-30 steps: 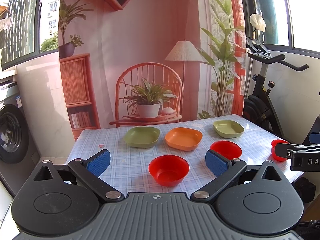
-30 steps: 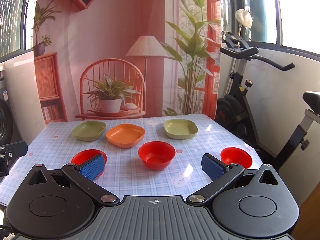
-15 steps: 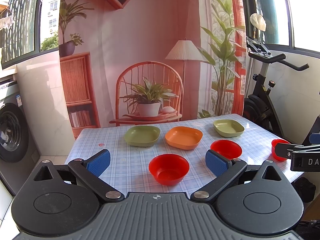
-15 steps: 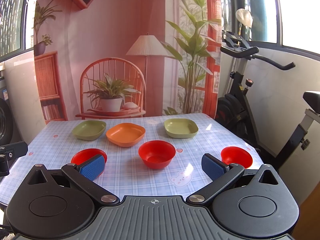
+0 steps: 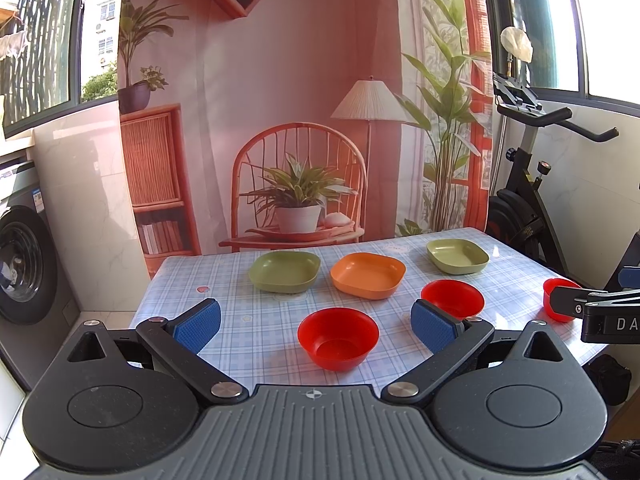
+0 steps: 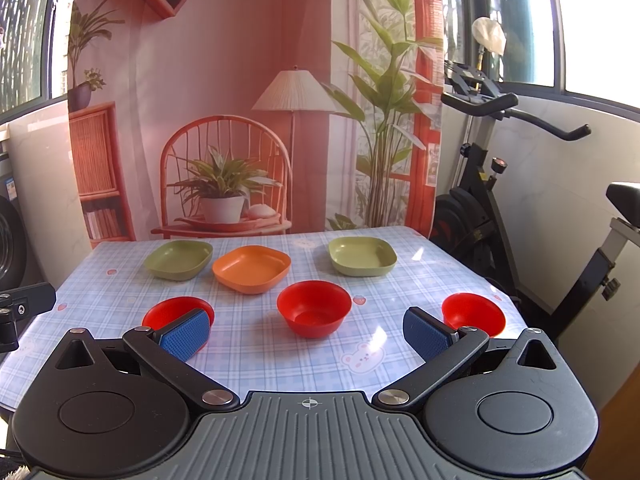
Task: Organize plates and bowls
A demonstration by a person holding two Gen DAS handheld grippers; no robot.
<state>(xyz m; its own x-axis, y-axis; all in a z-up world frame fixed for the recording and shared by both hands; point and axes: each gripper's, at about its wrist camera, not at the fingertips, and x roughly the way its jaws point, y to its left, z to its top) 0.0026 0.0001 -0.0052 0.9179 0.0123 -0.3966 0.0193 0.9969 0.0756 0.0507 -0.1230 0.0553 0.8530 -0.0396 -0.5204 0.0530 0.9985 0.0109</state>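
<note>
Three red bowls stand in a front row on the checked table (image 5: pixel 256 320): the left bowl (image 5: pixel 338 338), the middle bowl (image 5: pixel 452 298) and the right bowl (image 5: pixel 560 298). Behind them stand a dark green square plate (image 5: pixel 285 271), an orange square plate (image 5: pixel 368 275) and a light green square plate (image 5: pixel 457 256). My left gripper (image 5: pixel 316 326) is open and empty, above the table's near edge, facing the left bowl. My right gripper (image 6: pixel 306 332) is open and empty, facing the middle bowl (image 6: pixel 313 307), with the right bowl (image 6: pixel 473 314) beside its right finger.
An exercise bike (image 6: pixel 500 200) stands right of the table. A washing machine (image 5: pixel 24 264) stands to the left. A printed backdrop (image 5: pixel 300 120) hangs behind the table. The right gripper's finger (image 5: pixel 592 306) shows at the right of the left wrist view.
</note>
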